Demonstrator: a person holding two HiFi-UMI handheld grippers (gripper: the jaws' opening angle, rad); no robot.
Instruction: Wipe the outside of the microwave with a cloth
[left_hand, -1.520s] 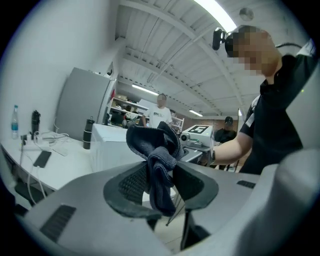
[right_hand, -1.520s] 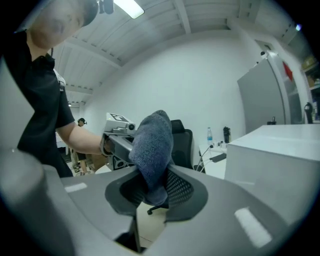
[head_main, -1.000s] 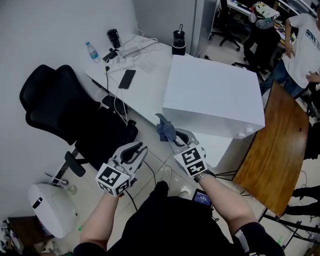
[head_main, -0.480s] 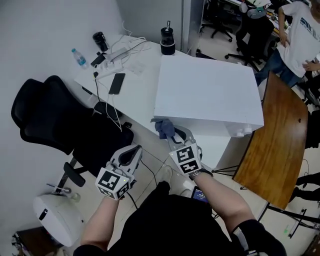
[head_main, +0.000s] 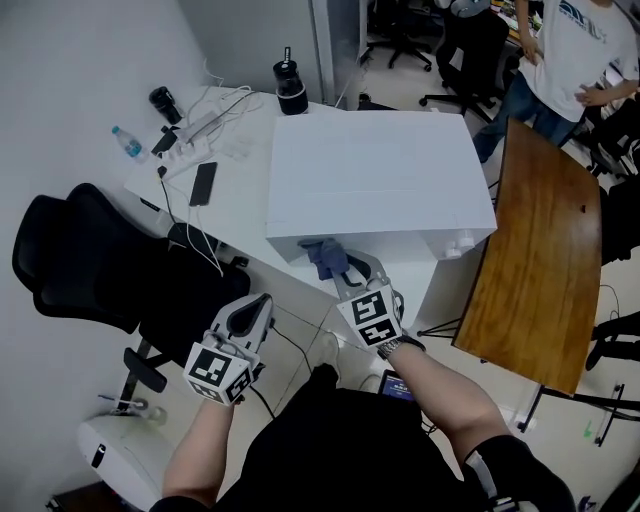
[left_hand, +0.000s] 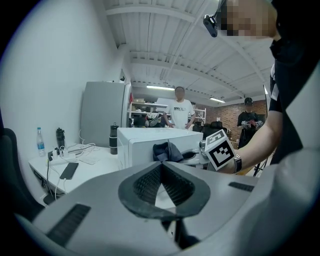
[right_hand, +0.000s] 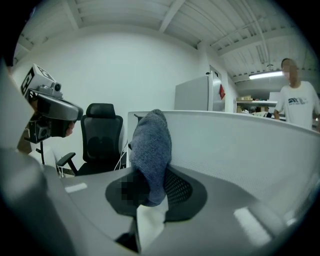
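The white microwave (head_main: 370, 175) stands on a white desk, and it also shows ahead of each gripper (left_hand: 145, 145) (right_hand: 240, 145). My right gripper (head_main: 345, 277) is shut on a blue-grey cloth (head_main: 325, 257). The cloth is right at the microwave's near lower edge. In the right gripper view the cloth (right_hand: 151, 147) sticks up from between the jaws of the right gripper (right_hand: 150, 192), close beside the microwave's wall. My left gripper (head_main: 257, 308) hangs lower left of the microwave, over the floor. Its jaws (left_hand: 161, 167) are shut with nothing between them.
A black office chair (head_main: 80, 260) stands left of the desk. On the desk (head_main: 240, 190) lie a phone (head_main: 203, 183), cables, a water bottle (head_main: 127, 143) and a black tumbler (head_main: 291, 90). A wooden table (head_main: 540, 250) is at the right, and a person (head_main: 565, 50) stands beyond it.
The left gripper's jaws, open one second ago, are shut now. The right gripper has carried the cloth up to the microwave's near edge. Both hands have shifted forward.
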